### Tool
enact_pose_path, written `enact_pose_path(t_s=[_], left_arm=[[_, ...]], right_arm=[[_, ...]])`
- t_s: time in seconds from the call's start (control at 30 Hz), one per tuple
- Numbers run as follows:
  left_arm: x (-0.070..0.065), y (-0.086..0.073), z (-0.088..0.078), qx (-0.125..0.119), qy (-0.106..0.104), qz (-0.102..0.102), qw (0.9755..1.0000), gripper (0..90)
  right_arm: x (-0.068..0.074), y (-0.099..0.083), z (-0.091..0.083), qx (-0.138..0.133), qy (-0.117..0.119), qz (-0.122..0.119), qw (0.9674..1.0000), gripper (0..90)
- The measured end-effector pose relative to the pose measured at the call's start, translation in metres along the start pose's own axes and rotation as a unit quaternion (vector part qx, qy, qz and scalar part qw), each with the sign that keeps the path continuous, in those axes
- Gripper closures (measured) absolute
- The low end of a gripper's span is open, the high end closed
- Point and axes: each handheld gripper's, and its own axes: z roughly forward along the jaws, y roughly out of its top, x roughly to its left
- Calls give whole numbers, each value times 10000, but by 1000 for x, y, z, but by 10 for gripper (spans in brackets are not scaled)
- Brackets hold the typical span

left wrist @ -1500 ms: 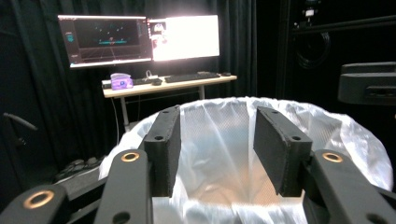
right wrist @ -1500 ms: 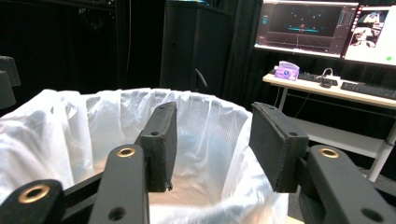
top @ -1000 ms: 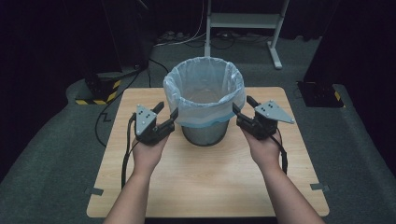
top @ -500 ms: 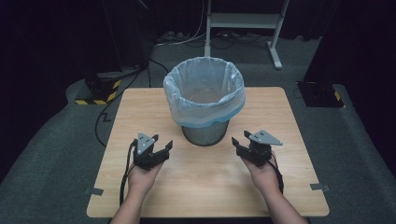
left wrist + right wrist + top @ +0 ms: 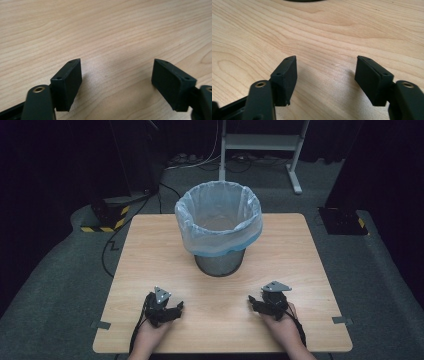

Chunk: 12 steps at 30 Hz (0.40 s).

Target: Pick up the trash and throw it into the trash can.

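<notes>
near table front edge: left gripper, right gripper, both unclenched, empty.

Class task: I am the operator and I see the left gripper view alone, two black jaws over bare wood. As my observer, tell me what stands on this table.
Observer: A bin with a pale blue liner stands at the middle of the table, beyond both grippers.
Operator: Is anything in the other gripper?
Observer: No. The right gripper is open over bare wood.
Operator: Where is it?
Observer: Near the table's front edge, right of the left gripper.
</notes>
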Motion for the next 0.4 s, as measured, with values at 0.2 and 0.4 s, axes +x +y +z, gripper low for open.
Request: enact_pose_path(t_s=[0.2,0.4], left_arm=[[-1,-2,0,-43,-28,80,10000,215],[-1,-2,-1,-58,-34,97,9999,226]], right_arm=[[2,0,1,49,-24,12,10000,332],[4,0,1,61,-140,90,9998,310]])
